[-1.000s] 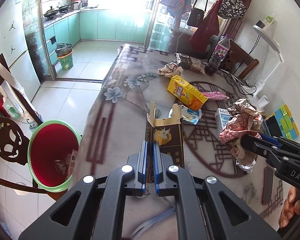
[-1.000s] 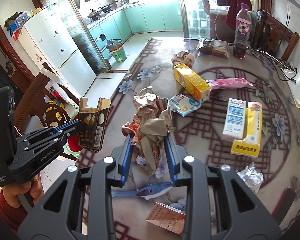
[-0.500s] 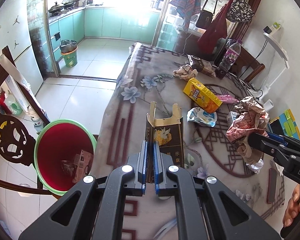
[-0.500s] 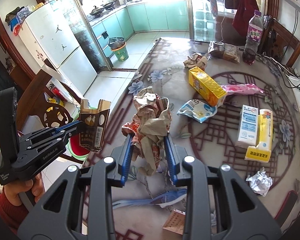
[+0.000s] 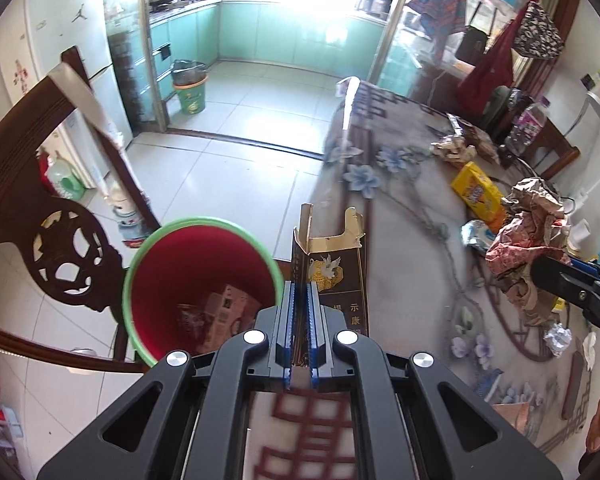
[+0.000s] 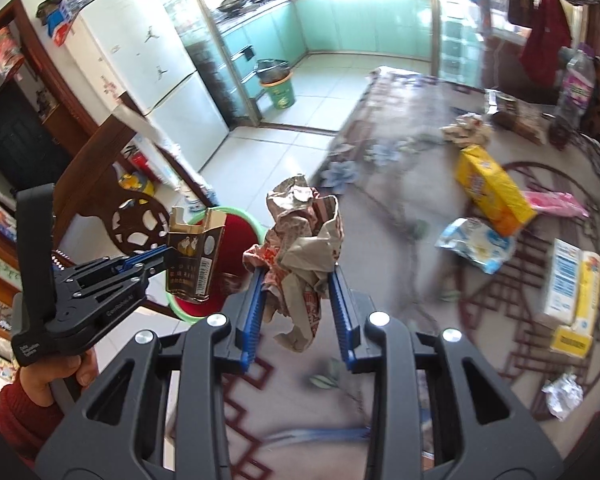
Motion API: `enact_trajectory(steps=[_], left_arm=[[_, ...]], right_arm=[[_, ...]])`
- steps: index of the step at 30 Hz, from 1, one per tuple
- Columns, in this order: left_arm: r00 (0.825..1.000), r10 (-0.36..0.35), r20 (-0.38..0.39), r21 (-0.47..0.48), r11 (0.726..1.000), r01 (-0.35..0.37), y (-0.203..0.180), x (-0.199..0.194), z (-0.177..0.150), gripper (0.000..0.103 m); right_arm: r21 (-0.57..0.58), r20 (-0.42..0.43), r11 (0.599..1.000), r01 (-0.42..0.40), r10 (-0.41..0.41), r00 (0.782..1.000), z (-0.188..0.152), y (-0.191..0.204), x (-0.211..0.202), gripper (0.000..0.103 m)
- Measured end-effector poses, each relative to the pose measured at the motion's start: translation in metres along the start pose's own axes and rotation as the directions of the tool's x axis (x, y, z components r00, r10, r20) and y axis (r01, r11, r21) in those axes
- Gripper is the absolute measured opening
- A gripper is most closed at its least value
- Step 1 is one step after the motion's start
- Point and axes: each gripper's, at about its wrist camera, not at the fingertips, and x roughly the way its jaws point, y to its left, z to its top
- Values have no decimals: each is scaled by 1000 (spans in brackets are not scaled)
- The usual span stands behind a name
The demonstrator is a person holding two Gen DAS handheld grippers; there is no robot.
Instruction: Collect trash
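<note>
Trash litters the floral tablecloth (image 5: 412, 264); left gripper (image 5: 300, 300) clamps a carton (image 5: 336, 268), right gripper (image 6: 300, 288) crumpled paper (image 6: 304, 248).

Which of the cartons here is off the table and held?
The dark brown carton, torn open on top, clamped in the left hand-held gripper. The yellow carton and the white carton lie on the table.

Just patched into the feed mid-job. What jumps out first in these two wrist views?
Both grippers carry trash: the left gripper is shut on an opened dark cigarette carton, the right gripper on a wad of crumpled paper. Just left of the carton, beside the table's edge, a red bin with a green rim stands on the floor, some litter already inside. More boxes and wrappers lie on the floral tablecloth.
</note>
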Motion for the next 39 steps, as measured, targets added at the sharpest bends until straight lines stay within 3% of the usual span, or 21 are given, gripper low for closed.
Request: enact_trajectory(steps=[11, 20, 27, 39], left_arm=[[994, 101, -30, -88, 991, -103, 64, 18, 3, 3], [986, 154, -68, -121, 980, -161, 97, 38, 7, 3], [979, 178, -98, -128, 973, -190, 110, 50, 10, 3], [978, 176, -115, -131, 973, -190, 115, 60, 12, 4]], right_arm=[[-101, -69, 991, -91, 85, 994, 22, 62, 53, 31], [-136, -170, 979, -151, 127, 977, 29, 86, 100, 31], [-144, -234, 972, -186, 149, 961, 24, 93, 125, 31], [-175, -256, 964, -200, 152, 955, 22, 99, 136, 31]])
